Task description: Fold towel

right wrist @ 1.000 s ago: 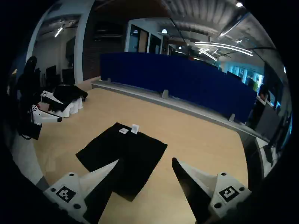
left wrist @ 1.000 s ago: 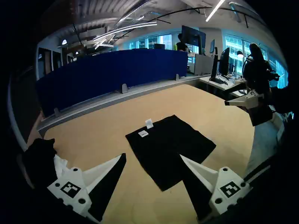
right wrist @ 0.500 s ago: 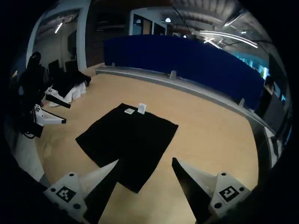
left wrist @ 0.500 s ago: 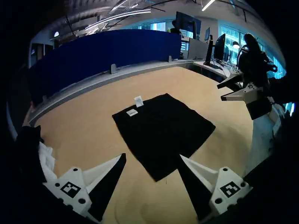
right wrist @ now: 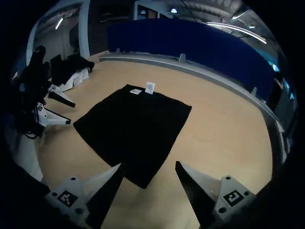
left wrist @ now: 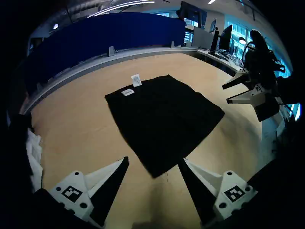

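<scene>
Towel [left wrist: 164,114] first: behind it we see a long blue partition [left wrist: 95,38] bordering the wide wooden table [left wrist: 76,126], and the black cloth lies spread flat at the table's middle. We hold our left gripper [left wrist: 152,159] over its near corner, jaws released and empty. Our right gripper [right wrist: 149,164] hovers likewise over another corner. Small white tags [left wrist: 136,80] sit at its far edge.
</scene>
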Demonstrator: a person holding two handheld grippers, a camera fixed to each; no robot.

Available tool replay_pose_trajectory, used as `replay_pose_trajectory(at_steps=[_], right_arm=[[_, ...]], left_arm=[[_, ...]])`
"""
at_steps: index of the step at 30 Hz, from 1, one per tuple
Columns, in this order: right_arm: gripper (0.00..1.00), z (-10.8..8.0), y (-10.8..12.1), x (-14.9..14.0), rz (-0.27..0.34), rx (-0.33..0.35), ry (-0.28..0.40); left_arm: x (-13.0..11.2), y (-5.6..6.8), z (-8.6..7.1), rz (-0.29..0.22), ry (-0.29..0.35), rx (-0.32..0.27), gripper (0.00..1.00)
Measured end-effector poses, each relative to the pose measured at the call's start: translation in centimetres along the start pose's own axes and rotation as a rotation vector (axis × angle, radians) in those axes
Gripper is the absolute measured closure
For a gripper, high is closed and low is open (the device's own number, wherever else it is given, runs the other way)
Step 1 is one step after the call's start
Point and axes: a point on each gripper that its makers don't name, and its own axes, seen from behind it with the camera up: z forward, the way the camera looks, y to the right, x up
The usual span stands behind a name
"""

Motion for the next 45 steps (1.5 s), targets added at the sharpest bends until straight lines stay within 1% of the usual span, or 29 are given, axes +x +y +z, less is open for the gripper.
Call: replay_pose_trajectory(at_steps=[3, 7, 13, 15, 17, 19, 23, 26, 27, 28, 31, 37, 39, 45], right_arm=[[0.01, 0.6, -0.1, -1.0, -0.006, 0.006, -0.018], [0.02, 1.3, -0.3, -2.1, 0.0, 0.012, -0.036], [0.1, 2.2, -0.6, -3.1, 0.013, 0.021, -0.055], [0.12, 2.4, -0.7, -3.3, 0.014, 0.024, -0.062], [0.13, 2.6, -0.7, -3.6, 0.012, 0.026, -0.068], [0.18, 2.8, -0.8, -3.8, 0.009, 0.027, -0.07], [0.24, 3.0, -0.9, -4.0, 0.005, 0.03, -0.073], [0.42, 3.1, -1.0, -4.3, 0.006, 0.027, -0.08], [0.46, 3.1, -1.0, -4.4, 0.008, 0.026, -0.083], [0.48, 3.1, -1.0, -4.5, 0.009, 0.025, -0.085], [0.49, 3.1, -1.1, -4.8, 0.01, 0.023, -0.093], [0.49, 3.0, -1.4, -5.2, 0.009, 0.021, -0.095], [0.49, 3.0, -1.5, -5.2, 0.011, 0.021, -0.095], [0.59, 3.1, -1.8, -5.4, 0.027, 0.033, -0.1]], left_arm=[[-0.7, 0.1, 0.6, -0.006, -0.016, -0.004, 0.05], [-1.5, 0.1, 1.1, -0.012, -0.036, -0.006, 0.04], [-2.3, 0.1, 1.4, -0.009, -0.07, -0.005, 0.06], [-2.6, 0.0, 1.5, -0.004, -0.085, -0.002, 0.1], [-2.8, -0.3, 1.8, 0.001, -0.089, 0.013, 0.16], [-2.8, -0.6, 2.0, 0.005, -0.091, 0.027, 0.26], [-2.8, -0.7, 2.1, 0.012, -0.092, 0.04, 0.27], [-2.8, -0.7, 2.0, 0.015, -0.096, 0.04, 0.28], [-2.8, -0.7, 2.0, 0.016, -0.098, 0.04, 0.28], [-2.8, -0.7, 2.0, 0.015, -0.1, 0.041, 0.3], [-2.8, -0.7, 1.9, 0.014, -0.105, 0.045, 0.33], [-2.8, -0.6, 2.1, 0.014, -0.109, 0.054, 0.35], [-2.8, -0.5, 2.1, 0.012, -0.11, 0.057, 0.38], [-2.9, -0.1, 2.2, 0.012, -0.114, 0.059, 0.48]])
